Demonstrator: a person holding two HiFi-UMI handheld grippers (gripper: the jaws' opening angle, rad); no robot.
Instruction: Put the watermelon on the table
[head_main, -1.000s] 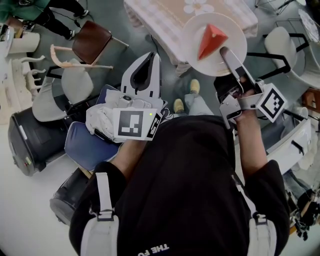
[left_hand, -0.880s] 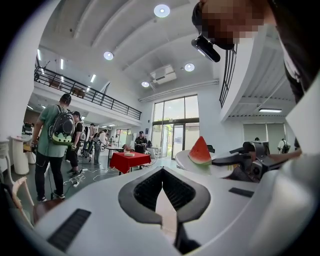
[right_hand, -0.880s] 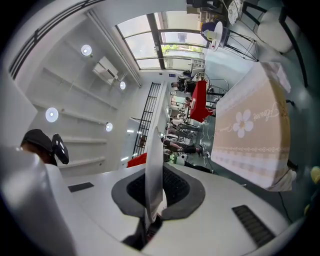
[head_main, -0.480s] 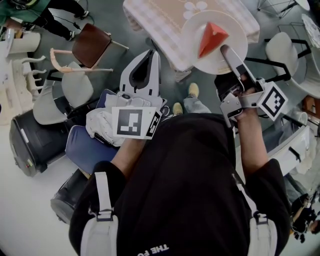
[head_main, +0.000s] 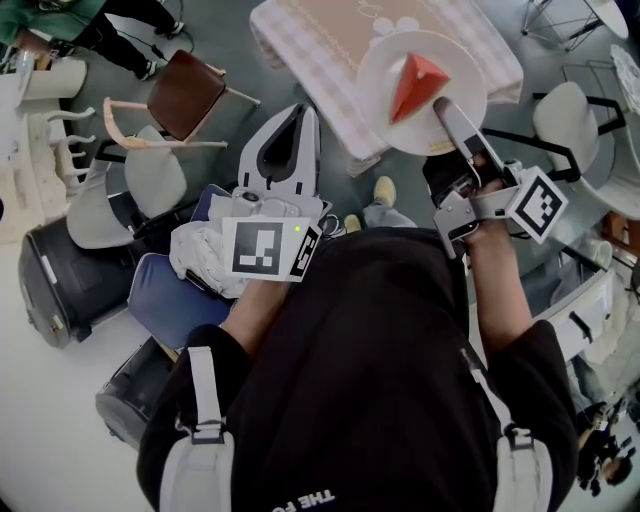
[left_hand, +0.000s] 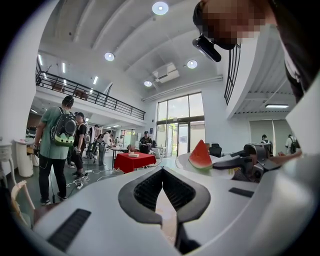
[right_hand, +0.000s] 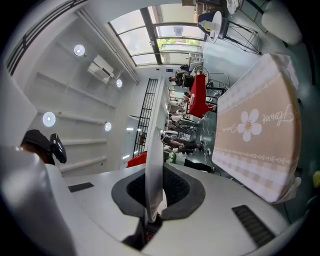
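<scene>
Red watermelon slice (head_main: 413, 85): on white plate (head_main: 385, 125), just beyond right gripper (head_main: 443, 108) tips.
Plate: rim pinched between right jaws (edge-on in right gripper view), over checked table (head_main: 320, 45) corner.
Left gripper (head_main: 298, 115): jaws pressed together, empty; slice ahead, to its right.

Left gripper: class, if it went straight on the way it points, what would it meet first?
Likely the cloth-covered table, whose near corner lies ahead of the left gripper. If the jaws ride above the tabletop, as its own view hints, the way looks free toward the red table.
</scene>
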